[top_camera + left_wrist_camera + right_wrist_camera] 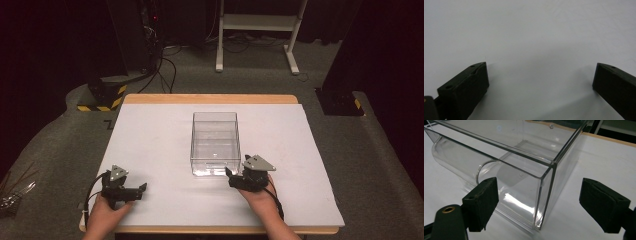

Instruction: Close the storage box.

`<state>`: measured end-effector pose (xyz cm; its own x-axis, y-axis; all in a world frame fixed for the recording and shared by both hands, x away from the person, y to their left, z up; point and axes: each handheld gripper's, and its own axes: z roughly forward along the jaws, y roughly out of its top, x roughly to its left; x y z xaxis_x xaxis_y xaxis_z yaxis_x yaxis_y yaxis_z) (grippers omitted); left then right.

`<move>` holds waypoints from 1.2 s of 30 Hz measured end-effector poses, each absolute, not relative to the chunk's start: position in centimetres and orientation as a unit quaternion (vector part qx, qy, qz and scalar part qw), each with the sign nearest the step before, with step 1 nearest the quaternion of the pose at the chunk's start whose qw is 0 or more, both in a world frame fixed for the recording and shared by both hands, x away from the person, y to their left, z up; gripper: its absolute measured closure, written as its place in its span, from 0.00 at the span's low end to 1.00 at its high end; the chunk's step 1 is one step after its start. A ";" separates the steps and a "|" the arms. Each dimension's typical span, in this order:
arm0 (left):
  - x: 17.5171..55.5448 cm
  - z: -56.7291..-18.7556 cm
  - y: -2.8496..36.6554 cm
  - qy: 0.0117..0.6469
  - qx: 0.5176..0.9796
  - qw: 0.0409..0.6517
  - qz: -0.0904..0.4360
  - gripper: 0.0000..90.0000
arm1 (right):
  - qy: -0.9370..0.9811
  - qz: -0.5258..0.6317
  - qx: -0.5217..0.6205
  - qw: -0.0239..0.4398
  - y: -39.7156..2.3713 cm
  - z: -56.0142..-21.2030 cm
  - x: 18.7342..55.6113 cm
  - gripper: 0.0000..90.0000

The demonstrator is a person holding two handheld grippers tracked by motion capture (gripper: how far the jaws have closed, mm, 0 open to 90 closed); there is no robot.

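Note:
A clear plastic box [215,142] stands empty and open-topped in the middle of the white table [150,135]. My right gripper [230,175] rests at the box's near right corner, pointing left toward it. In the right gripper view the gripper [539,195] is open, and the box [519,152] has its near corner edge between the two jaws, with a rounded front lip toward the left jaw. My left gripper [143,189] lies at the table's near left, apart from the box. It [540,75] is open over bare white surface with nothing between the fingers.
The table's wooden edge [210,98] shows at the back. Behind it on the floor are a white desk frame [260,22], black equipment on a yellow-striped base [102,97] and a black stand [340,100]. Thin sticks [12,192] lie on the floor at far left.

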<state>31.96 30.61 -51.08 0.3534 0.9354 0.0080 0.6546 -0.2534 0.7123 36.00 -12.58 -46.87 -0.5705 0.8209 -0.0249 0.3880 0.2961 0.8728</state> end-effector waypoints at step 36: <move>32.0 -51.1 30.6 0.523 0.760 0.316 0.223 0.01 | 0.768 0.433 0.407 0.238 -12.3 -46.9 38.8 0.25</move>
